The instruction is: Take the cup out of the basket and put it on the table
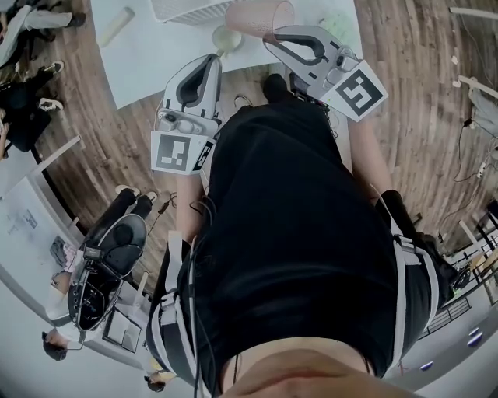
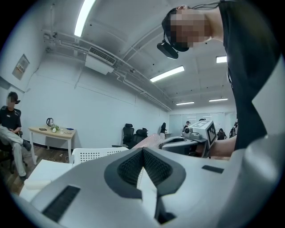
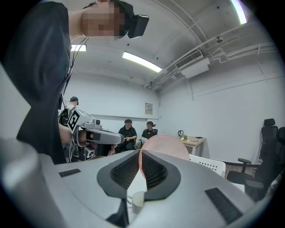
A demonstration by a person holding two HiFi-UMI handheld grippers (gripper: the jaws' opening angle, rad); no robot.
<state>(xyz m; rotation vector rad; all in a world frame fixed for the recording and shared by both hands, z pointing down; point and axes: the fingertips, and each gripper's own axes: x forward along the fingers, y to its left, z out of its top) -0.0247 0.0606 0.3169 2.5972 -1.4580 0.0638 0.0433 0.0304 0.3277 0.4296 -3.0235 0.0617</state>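
Pinching the cup point(image 1: 261, 15) by its rim, the right gripper point(image 1: 270, 36) is hovering over the table point(image 1: 148, 54), probably lowering next; the left gripper point(image 1: 212, 59) is idling, clenched and empty.

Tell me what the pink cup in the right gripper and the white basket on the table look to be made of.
The pale pink cup looks like thin plastic, frosted and finely speckled; it seems partly see-through. The white basket is probably moulded plastic, matt, with rows of small holes.
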